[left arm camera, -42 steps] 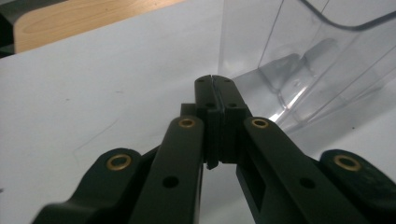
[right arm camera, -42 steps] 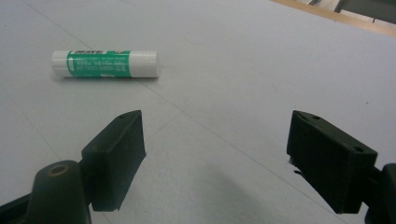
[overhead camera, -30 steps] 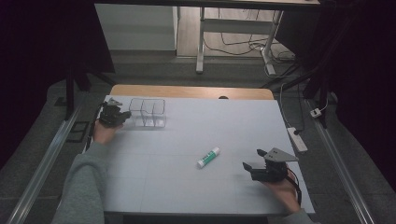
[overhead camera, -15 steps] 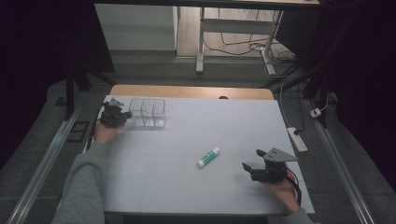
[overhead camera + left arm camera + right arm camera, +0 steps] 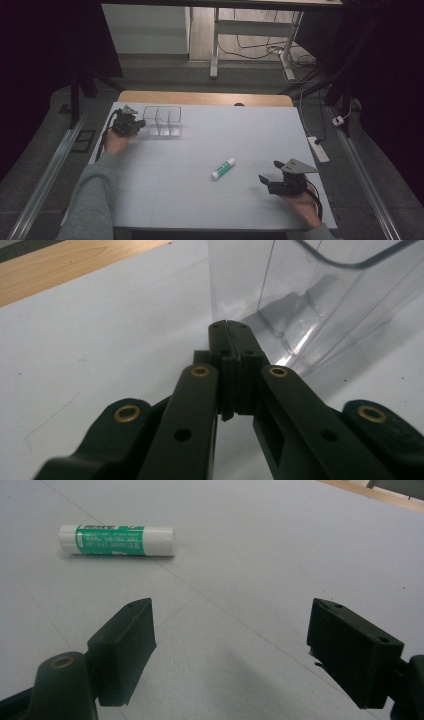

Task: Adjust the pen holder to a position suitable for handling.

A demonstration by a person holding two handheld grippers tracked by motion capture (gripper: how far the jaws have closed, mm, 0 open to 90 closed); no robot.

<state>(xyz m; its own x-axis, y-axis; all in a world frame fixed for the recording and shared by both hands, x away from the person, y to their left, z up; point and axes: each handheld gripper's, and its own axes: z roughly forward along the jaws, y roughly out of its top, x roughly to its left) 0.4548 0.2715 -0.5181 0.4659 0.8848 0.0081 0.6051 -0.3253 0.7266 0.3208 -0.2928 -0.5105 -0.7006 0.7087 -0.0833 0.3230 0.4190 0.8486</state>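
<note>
We press our left hand-held gripper [image 5: 136, 125], jaws closed on nothing, beside the clear plastic three-compartment organiser [image 5: 162, 120], likely steadying it. Our right hand-held gripper [image 5: 266, 172] gapes empty toward the green-and-white glue stick [image 5: 223, 168] lying mid-worktop [image 5: 240, 130], ready to pick it.

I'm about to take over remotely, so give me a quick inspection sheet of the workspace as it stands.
Surface: white table top, bare wooden strip along the far edge.
Job's things: clear bin with compartments, upright at far left; green and white glue stick lying flat mid-table.
Clutter: nothing seen.
Grippers: left gripper shut, jaws pressed together at the bin's wall, nothing between them; right gripper open, short of the glue stick, holding nothing.
Cables: power strip off the right edge; loose wires on the floor beyond.
Surroundings: dark room, metal frame legs behind.
</note>
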